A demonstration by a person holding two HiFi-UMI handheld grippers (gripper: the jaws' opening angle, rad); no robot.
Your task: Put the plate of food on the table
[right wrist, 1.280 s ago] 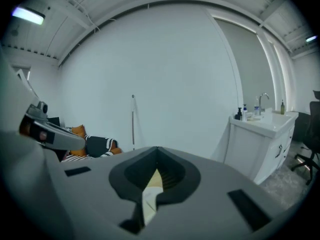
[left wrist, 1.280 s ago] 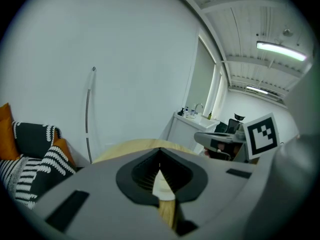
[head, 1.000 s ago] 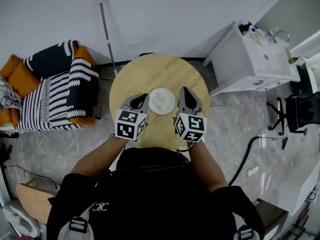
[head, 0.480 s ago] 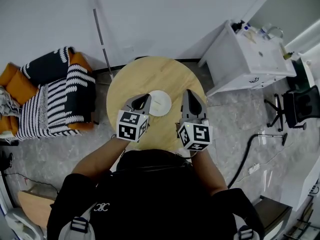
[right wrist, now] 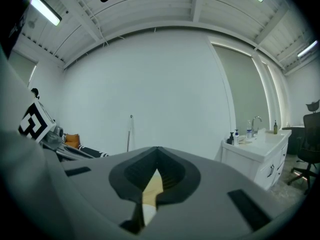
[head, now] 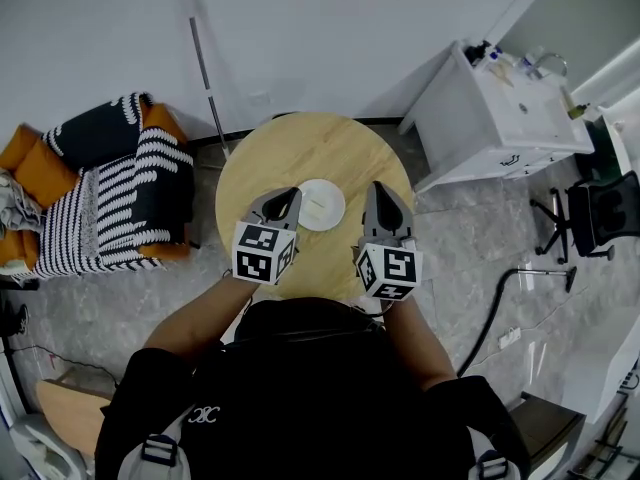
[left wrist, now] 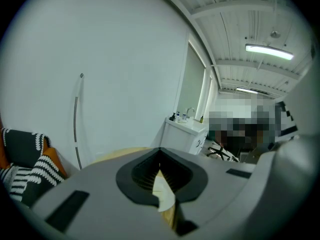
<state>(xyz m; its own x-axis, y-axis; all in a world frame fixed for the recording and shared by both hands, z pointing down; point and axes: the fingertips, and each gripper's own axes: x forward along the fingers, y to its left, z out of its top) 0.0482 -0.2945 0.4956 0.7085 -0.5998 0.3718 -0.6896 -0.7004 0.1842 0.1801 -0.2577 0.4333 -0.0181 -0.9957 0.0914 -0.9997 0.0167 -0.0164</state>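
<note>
Plate (head: 321,205) sits at the centre of the surface (head: 310,143). Left hand-held gripper (head: 291,196) and right hand-held gripper (head: 378,188) flank it, jaws closed, empty.

Looks like a lounge corner set up inside an office or studio. At centre, a round light-wood table (head: 300,148) on a grey marble-look tiled floor (head: 470,258). At left, an orange sofa (head: 28,163) under black-and-white striped throws (head: 110,208). At far right, a white cabinet with a sink (head: 490,118), a curved tap (head: 560,66) and small bottles (head: 492,56); just right of it, a black wheeled office chair (head: 600,218). Overhead, white strip lights (left wrist: 269,51) on a bare ribbed ceiling (right wrist: 150,9). Behind, a plain white wall (head: 330,28).
</note>
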